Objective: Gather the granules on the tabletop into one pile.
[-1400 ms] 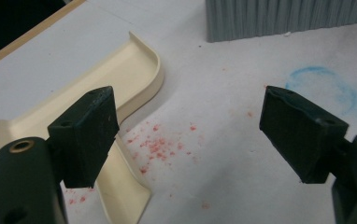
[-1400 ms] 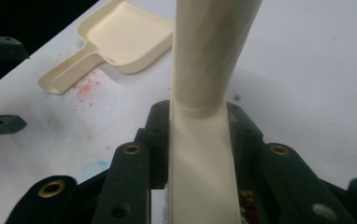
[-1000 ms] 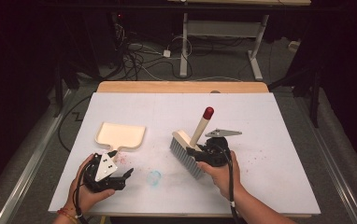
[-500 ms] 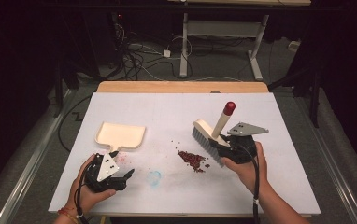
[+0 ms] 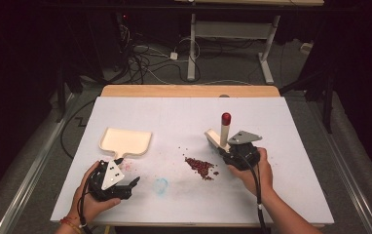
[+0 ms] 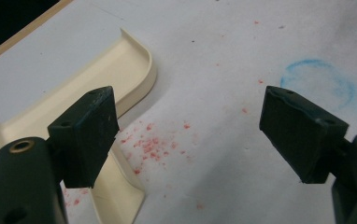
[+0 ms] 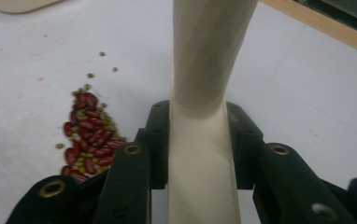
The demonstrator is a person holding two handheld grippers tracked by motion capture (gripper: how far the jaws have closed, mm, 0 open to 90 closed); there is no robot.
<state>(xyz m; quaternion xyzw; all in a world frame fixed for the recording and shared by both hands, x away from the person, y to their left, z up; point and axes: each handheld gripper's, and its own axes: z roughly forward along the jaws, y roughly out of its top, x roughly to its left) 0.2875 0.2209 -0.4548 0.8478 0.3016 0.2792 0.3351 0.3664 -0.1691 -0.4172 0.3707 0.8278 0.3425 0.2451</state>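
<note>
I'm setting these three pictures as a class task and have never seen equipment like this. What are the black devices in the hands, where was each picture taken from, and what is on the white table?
A person holds a hand-operated two-jaw gripper in each hand; there is no robot arm. The high view looks down on the white table from above. The other two pictures come from cameras riding on each gripper, looking along its black jaws.

The left gripper is open and holds nothing; it rests near the handle of a cream plastic dustpan. The right gripper is shut on the cream handle of a small brush with a red tip.

Between them lies a pile of dark red beans mixed with small green ones, plus a faint blue ring mark and reddish specks.
</note>
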